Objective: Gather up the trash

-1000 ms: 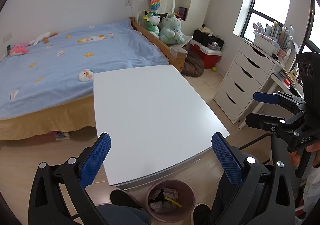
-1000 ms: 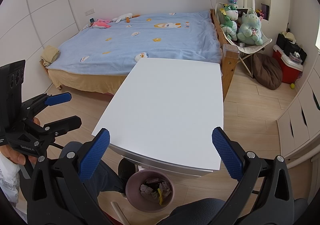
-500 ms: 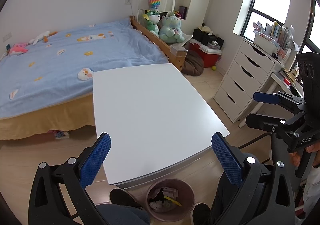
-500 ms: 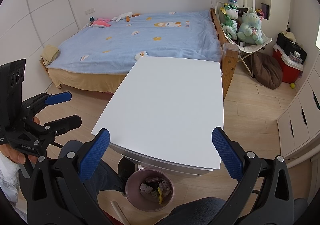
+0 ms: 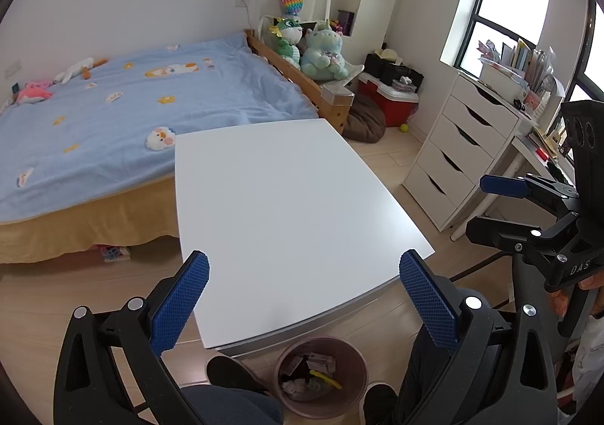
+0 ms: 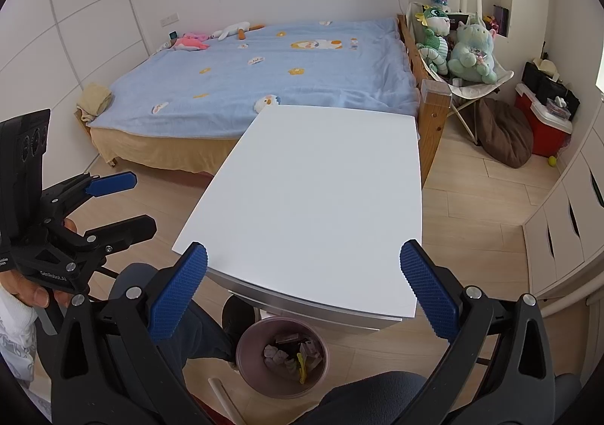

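Seemingly the collecting is finished: the worktop [image 5: 287, 206] at frame centre shows bare, the trash [image 5: 309, 374] sits in the bin [image 5: 356, 379] at bottom centre, and both left tongs [image 5: 304, 306] and right tongs [image 6: 304, 306] gape wide, holding nothing.

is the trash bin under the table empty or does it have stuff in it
Not empty: the trash bin holds crumpled paper, wrappers and a yellow piece at its bottom, well below the rim.

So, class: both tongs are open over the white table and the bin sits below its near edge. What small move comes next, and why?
Probably none beyond lowering both tongs to rest. The white table shows no trash, the bin already holds scraps, and the left tongs and right tongs are open, holding nothing.
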{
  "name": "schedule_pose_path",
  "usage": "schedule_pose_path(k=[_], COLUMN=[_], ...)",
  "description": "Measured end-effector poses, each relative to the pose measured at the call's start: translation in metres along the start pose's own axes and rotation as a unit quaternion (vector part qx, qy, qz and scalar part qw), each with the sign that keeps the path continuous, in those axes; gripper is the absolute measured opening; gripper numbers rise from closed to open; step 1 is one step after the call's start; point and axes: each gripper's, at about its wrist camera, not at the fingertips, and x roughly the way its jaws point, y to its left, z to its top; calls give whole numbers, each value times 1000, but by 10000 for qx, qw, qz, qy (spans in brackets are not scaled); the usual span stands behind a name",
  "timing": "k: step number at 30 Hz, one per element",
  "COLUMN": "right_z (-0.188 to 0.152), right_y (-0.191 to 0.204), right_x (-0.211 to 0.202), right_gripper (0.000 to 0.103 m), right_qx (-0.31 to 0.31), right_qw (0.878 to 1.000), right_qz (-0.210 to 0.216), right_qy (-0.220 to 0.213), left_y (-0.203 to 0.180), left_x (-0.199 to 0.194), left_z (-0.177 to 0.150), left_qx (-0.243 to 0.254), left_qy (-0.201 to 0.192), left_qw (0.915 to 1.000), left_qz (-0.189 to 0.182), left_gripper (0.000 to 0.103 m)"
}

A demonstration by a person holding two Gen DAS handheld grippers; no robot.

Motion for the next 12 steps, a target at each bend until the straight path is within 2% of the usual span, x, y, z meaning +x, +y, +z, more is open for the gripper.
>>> schedule_pose_path(k=[12], right_z=[-3], right_y=[0], right_x=[1], right_gripper=[100], right_qx=[-8], right_qw=[10000], right_qz=[-9], right_qy=[-3], left_y=[-1], left_x=[4], left_z=[-4], left_qx=[-8], left_qy=[45], left_qw=[9999], left_qz=[98], left_gripper=[97])
